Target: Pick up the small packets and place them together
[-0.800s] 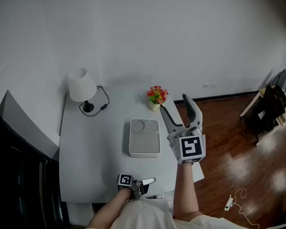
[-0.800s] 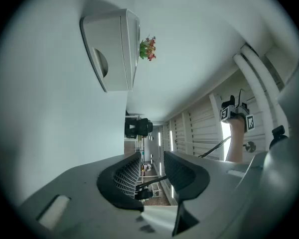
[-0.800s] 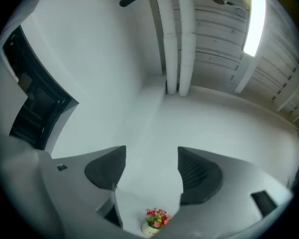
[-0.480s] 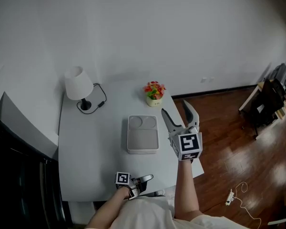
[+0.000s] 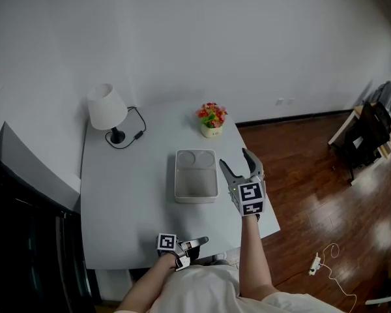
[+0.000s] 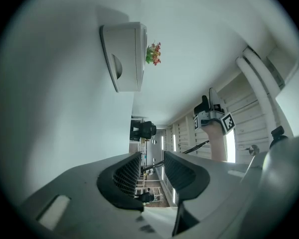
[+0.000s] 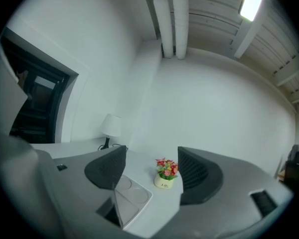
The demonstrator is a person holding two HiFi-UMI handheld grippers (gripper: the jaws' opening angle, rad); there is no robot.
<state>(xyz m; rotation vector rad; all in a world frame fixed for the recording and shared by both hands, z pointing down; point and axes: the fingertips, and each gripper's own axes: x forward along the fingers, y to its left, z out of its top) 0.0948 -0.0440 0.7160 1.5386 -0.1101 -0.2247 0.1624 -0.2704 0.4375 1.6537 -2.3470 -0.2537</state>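
1 tray, 1 lamp, 1 flowerpot, 2 grippers

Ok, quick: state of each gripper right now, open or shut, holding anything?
Left gripper: shut, nothing between its jaws.
Right gripper: open, holding nothing.

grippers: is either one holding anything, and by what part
Nothing is held: the left gripper is shut with nothing between its jaws, and the right gripper stands open and empty.

table: tray at middle | lamp at far left corner | flower pot behind tray, far edge
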